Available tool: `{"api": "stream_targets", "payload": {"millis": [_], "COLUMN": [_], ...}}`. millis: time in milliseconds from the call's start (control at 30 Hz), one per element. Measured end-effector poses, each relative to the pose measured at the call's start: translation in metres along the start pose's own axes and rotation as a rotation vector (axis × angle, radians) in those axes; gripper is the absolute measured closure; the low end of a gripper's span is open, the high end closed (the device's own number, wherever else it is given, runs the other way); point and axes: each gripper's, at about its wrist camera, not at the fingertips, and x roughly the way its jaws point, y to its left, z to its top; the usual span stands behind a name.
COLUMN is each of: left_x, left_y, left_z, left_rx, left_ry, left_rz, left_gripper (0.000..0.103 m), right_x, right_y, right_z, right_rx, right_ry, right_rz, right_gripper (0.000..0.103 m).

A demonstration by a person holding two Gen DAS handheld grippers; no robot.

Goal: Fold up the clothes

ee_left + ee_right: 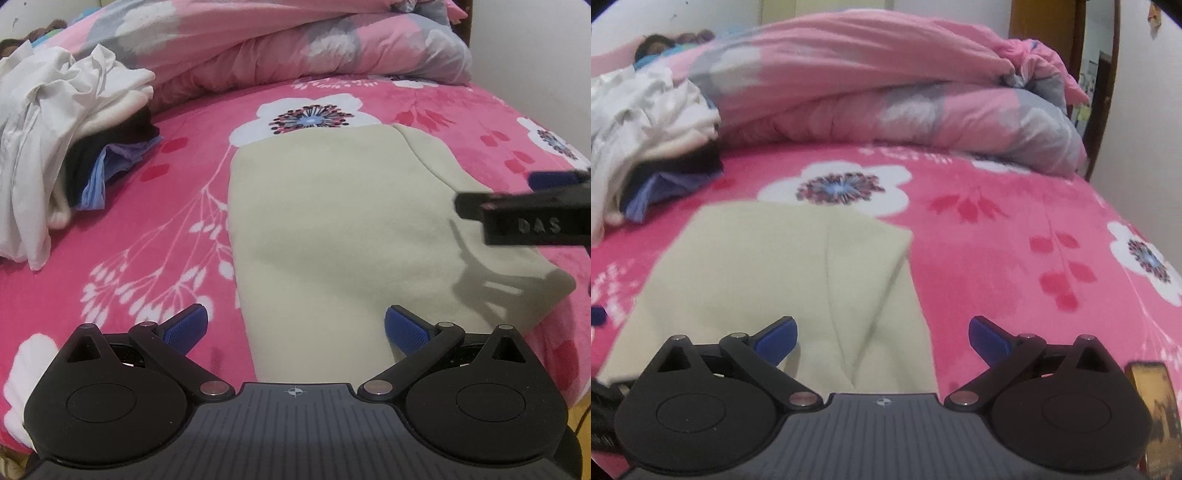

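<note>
Both tools are fully spread and hold nothing. Left tool (295, 326) hovers over the near edge of the cream garment (332, 229), blue pads clear of the fabric. Right tool (882, 338) hovers over the garment's near right portion, likewise empty; in the left wrist view it enters from the right edge, above the cloth and casting a shadow on it.

Garment position: flat on the pink floral bedspread (147, 229), roughly central, long axis running away from the cameras. One layer is already turned over the body, leaving a diagonal edge and a crease visible in the right wrist view. The outline is narrow and mostly smooth.

Progress, as a judgement: at least one lengthwise fold appears complete. A crosswise fold, near end toward far end or the reverse, probably remains before the piece is compact.

Remaining work: an unfolded heap of white, black and blue clothes (62, 147) lies well apart at far left. A bunched pink quilt (295, 48) lies behind, across the head of the bed.
</note>
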Motion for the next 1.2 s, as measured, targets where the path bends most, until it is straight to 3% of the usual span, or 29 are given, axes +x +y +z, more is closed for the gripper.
{"api": "stream_targets", "payload": {"millis": [233,467,767,867,1200], "left_x": [-0.001,0.000,0.004,-0.008,-0.081], "left_y": [-0.002,-0.005,0.004,0.013,0.039], "left_z": [0.000,0.000,0.007,0.007,-0.001], "left_rx": [-0.001,0.010,0.001,-0.003,-0.022], "left_ry": [0.005,0.002,0.030,0.014,-0.200], "left_rz": [0.015,0.032,-0.027,-0.042,-0.130], "left_gripper": [0.000,0.000,0.000,0.000,0.000], "right_x": [0.022,0.033,0.033,0.012,-0.122], "right_y": [0.022,0.013,0.013,0.010,-0.042], "right_z": [0.009,0.002,-0.002,0.001,-0.017], "right_rx": [-0.053,0.026,0.061,0.080,0.232], "right_ry": [0.015,0.028,0.040,0.015,-0.151], "right_rz": [0.007,0.044,0.017,-0.032,-0.021], "right_gripper": [0.002,0.000,0.000,0.003,0.003]}}
